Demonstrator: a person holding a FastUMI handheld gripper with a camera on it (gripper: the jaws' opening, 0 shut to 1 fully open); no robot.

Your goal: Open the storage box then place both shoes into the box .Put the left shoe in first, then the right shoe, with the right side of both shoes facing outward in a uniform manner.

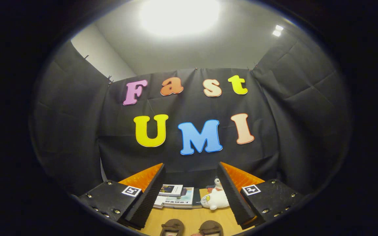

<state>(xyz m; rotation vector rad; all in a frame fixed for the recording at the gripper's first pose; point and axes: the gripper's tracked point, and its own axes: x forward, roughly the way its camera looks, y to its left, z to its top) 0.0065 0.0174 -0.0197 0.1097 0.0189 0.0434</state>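
Observation:
My gripper [190, 173] is open, its two fingers spread wide with nothing between them, held well above a wooden tabletop [195, 218]. Below the gap between the fingers, near the close edge of the table, I see the tops of two brown shoes side by side: one on the left [172, 227] and one on the right [211, 227]. Only their upper parts show, so I cannot tell which is the left shoe. Both lie nearer to me than the fingertips.
Beyond the shoes, a stack of books [176, 196] lies toward the back of the table. A white plush toy [214, 198] sits beside the books, close to the right finger. Black cloth walls close in the booth behind and at both sides.

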